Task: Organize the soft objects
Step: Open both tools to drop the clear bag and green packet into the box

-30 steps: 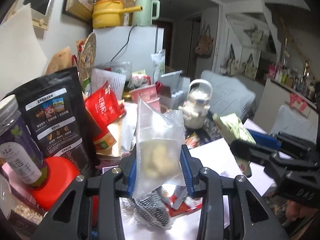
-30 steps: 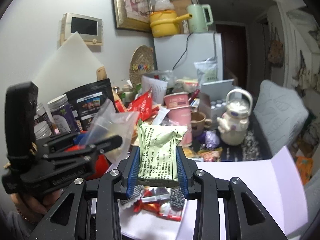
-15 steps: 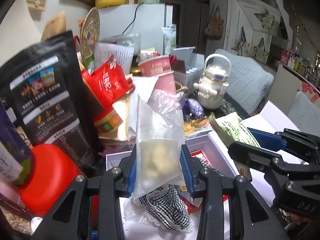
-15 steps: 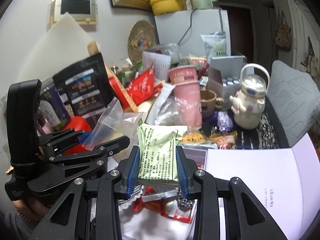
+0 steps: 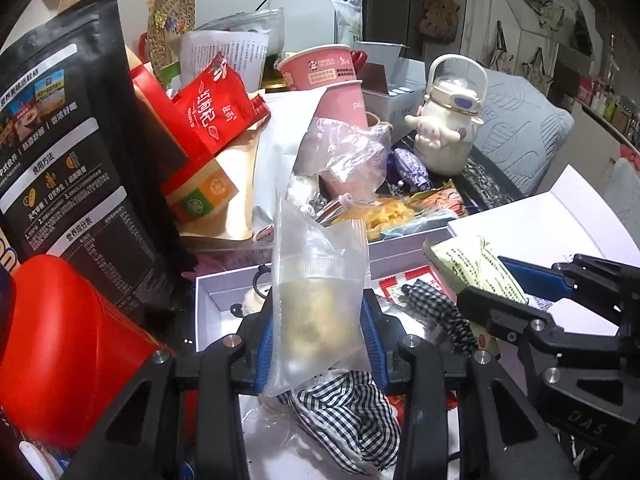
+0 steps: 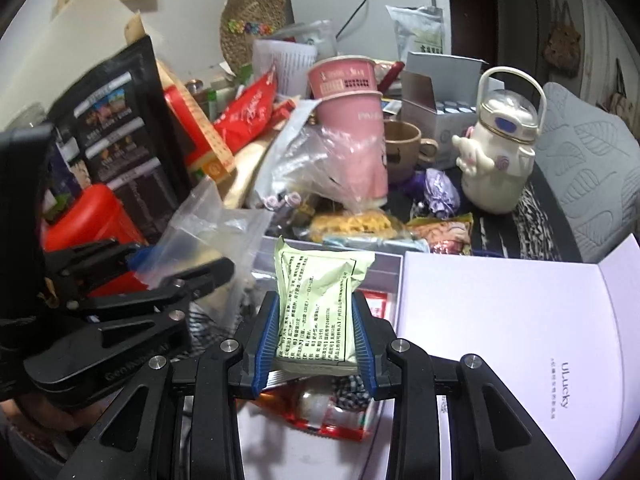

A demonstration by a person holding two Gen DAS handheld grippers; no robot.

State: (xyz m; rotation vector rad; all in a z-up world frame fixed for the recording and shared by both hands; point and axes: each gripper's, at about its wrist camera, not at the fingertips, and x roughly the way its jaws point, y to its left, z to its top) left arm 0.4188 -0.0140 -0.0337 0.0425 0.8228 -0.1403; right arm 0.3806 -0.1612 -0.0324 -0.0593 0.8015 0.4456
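My left gripper point(image 5: 320, 336) is shut on a clear plastic bag point(image 5: 320, 280) with a pale lump inside, held upright over an open white box point(image 5: 216, 312). My right gripper point(image 6: 316, 340) is shut on a light green printed packet point(image 6: 320, 300), also over the box point(image 6: 384, 268). The box holds a black-and-white checked cloth point(image 5: 344, 408) and a red-and-white packet point(image 6: 332, 416). The right gripper and green packet show at the right of the left wrist view point(image 5: 476, 268). The left gripper and clear bag show at the left of the right wrist view point(image 6: 208, 232).
The box's white lid point(image 6: 500, 340) lies open to the right. Behind the box stand a black pouch point(image 5: 68, 152), red container point(image 5: 60, 344), red snack bag point(image 5: 212, 108), pink cups point(image 5: 340, 92), a white kettle-shaped bottle point(image 5: 448, 128) and loose snack packets point(image 6: 360, 224).
Both grippers have moved forward and down toward the open box, still holding their items. The clutter behind looks larger and closer.
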